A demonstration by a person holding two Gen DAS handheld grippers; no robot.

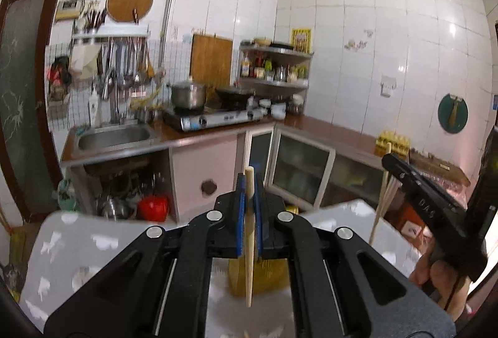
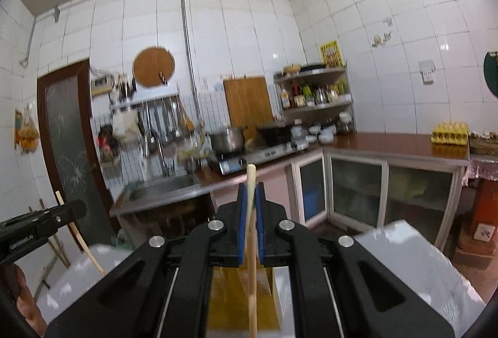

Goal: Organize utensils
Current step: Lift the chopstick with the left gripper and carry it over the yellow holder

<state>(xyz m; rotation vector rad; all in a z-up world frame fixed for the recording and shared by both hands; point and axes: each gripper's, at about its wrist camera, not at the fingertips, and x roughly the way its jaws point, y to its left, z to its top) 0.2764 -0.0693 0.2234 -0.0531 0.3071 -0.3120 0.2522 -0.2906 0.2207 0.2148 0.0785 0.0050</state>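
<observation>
My left gripper [image 1: 249,192] is shut on a pale wooden chopstick [image 1: 249,244] that stands nearly upright between the blue pads. My right gripper [image 2: 251,198] is shut on another wooden chopstick [image 2: 252,260], also near upright. Both are held above a yellow wooden holder [image 1: 258,279] on a white patterned table [image 1: 62,254]; the holder also shows in the right wrist view [image 2: 236,297]. The right gripper appears at the right of the left wrist view [image 1: 389,162], and the left gripper at the left of the right wrist view [image 2: 77,209].
A kitchen counter [image 1: 199,136] with a steel sink [image 1: 113,136], a gas stove [image 1: 214,117] with a pot and a wok, and a spice rack [image 1: 274,67] lies beyond. Hanging utensils [image 1: 124,64], an egg tray [image 2: 449,132] and glass cabinet doors [image 2: 358,192] are in view.
</observation>
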